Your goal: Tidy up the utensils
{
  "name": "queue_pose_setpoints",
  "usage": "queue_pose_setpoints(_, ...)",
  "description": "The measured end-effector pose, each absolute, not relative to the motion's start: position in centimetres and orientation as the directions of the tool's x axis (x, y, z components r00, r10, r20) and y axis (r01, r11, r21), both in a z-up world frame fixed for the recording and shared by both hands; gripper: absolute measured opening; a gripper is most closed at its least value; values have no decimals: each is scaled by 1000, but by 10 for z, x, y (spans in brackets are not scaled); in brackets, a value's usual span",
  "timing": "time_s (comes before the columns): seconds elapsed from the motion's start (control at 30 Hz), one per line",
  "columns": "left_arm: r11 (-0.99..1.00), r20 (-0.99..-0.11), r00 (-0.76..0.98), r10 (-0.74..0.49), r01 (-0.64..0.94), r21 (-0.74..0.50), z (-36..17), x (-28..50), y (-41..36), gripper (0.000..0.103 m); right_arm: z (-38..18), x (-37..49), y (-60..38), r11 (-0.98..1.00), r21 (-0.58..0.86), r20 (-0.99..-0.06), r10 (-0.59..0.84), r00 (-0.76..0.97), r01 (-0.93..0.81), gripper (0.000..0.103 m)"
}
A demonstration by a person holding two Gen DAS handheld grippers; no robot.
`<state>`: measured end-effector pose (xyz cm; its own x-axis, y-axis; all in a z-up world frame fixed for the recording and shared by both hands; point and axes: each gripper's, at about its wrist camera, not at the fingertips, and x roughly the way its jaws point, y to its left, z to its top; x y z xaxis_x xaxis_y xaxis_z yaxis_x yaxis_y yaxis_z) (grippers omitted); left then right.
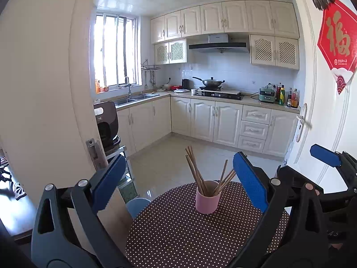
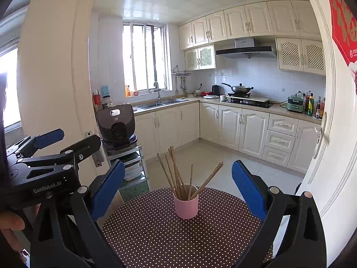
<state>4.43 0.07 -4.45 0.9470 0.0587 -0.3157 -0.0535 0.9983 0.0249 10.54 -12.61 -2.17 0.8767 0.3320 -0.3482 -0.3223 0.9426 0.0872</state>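
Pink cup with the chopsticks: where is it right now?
In both wrist views the pink cup stands upright on the polka-dot table, near its far edge, ahead of and between the blue pads of each open claw, chopsticks fanning out of it.

Cream cabinets – bright window over sink – glossy pale floor tiles.
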Motion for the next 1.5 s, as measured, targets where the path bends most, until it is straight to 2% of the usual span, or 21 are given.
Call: queue_pose_setpoints(1.5, 998, -320, 945, 62, -55, 31, -49, 46, 7, 95, -25, 105, -123, 943, 90, -359, 331, 873, -320, 93)
